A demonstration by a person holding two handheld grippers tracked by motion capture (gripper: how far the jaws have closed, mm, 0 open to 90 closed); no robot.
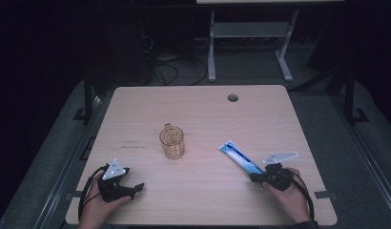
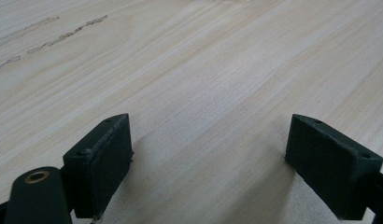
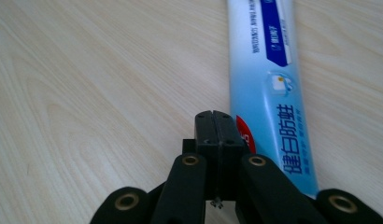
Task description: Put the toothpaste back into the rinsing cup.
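Note:
A clear amber-tinted mug (image 1: 172,142) stands upright near the middle of the wooden table (image 1: 208,109). A blue and white toothpaste tube (image 1: 240,157) lies flat at the right, angled toward the near right corner. My right gripper (image 1: 254,177) rests at the tube's near end. In the right gripper view its jaws press together with nothing between them (image 3: 216,126), and the tube (image 3: 269,79) lies just to their right. My left gripper (image 1: 136,188) sits low at the near left, open, its jaws (image 2: 210,158) wide apart over bare wood.
A round cable hole (image 1: 232,98) sits near the table's far edge. Faint marks (image 1: 131,144) lie on the wood left of the mug. Beyond the table stand a white desk frame (image 1: 251,33) and loose cables (image 1: 169,67) on the floor.

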